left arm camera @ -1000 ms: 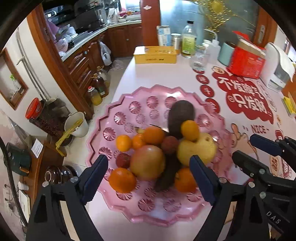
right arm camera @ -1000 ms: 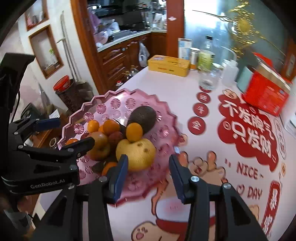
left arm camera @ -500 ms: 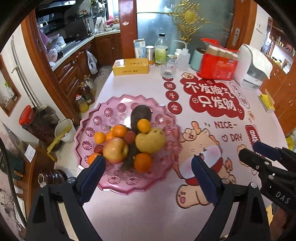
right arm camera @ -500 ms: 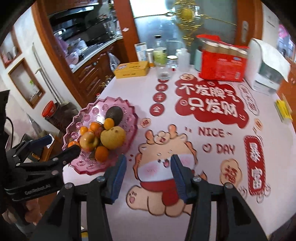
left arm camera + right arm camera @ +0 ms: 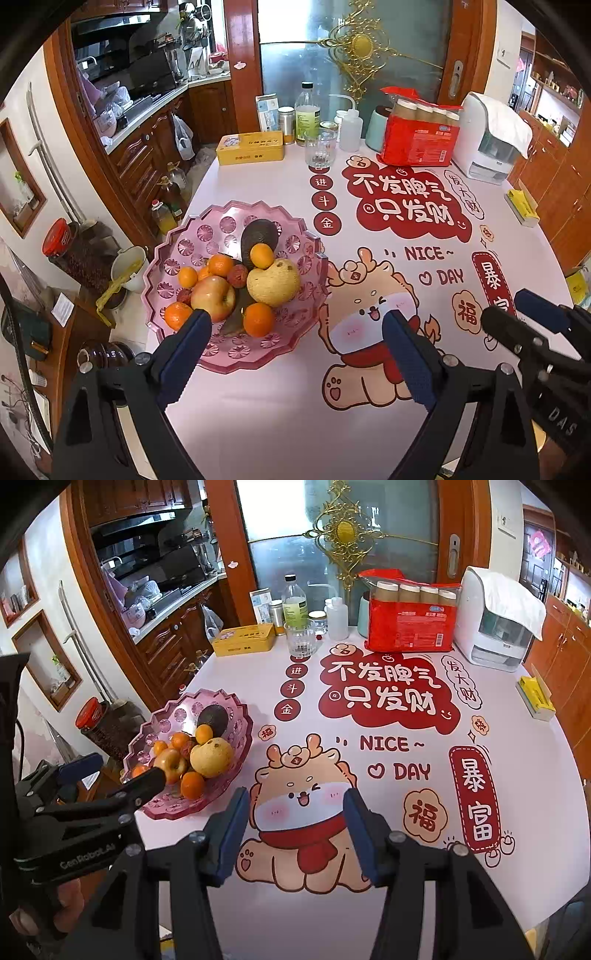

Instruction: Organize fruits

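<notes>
A pink scalloped tray [image 5: 221,225] holds a heap of fruit: a red-yellow apple [image 5: 212,299], a yellow pear [image 5: 273,282], a dark avocado [image 5: 258,236], several mandarins and a few lychees. My left gripper [image 5: 295,325] hovers open above the tray's near right rim, with nothing between its fingers. In the right wrist view the tray [image 5: 221,696] lies to the left with the pear [image 5: 210,755] on top. My right gripper [image 5: 295,801] hangs over the cartoon dragon print, its jaws opening and empty. The left gripper's fingers [image 5: 151,777] reach in by the tray.
A printed pink tablecloth [image 5: 406,206] covers the table. At the back stand a yellow tin [image 5: 251,147], a glass [image 5: 319,151], a bottle [image 5: 306,110], a red pack of jars [image 5: 417,140] and a white appliance [image 5: 487,140]. A yellow box [image 5: 535,698] lies at the right edge.
Both grippers have pulled back and risen away from the tray, so the fruit looks smaller and farther. The right gripper's jaws stand slightly wider.
</notes>
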`<state>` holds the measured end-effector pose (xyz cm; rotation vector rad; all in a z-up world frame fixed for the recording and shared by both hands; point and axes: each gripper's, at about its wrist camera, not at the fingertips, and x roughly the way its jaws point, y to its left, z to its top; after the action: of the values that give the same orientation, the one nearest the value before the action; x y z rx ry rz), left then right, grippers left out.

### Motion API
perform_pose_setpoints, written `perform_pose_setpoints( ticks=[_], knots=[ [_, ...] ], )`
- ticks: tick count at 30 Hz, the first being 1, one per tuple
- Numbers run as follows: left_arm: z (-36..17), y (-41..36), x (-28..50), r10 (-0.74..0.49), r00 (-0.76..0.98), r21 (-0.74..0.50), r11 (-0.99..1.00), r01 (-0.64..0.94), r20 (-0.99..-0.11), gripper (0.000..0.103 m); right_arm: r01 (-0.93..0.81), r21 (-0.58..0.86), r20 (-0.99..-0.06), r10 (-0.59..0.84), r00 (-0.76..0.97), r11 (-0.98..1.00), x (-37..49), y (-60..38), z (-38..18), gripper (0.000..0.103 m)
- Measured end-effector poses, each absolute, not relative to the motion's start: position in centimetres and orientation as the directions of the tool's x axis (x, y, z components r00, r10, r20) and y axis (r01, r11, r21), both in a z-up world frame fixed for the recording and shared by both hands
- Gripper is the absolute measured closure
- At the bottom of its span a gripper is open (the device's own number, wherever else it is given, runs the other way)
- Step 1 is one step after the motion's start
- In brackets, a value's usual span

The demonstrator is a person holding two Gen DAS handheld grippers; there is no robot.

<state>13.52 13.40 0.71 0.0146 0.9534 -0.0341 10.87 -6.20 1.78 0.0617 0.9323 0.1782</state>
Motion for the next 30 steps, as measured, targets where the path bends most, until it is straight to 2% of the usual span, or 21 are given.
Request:
perform_pose_setpoints(
  ticks=[30],
  knots=[
    [0.5, 12.4, 12.3, -0.009, 0.57, 0.005, 1.0, 0.023, -0.822, 0.01, -0.129, 0.134, -0.791, 0.184, 0.583, 0.983, 10.2, -7.2, 1.7, 0.049]
  ],
)
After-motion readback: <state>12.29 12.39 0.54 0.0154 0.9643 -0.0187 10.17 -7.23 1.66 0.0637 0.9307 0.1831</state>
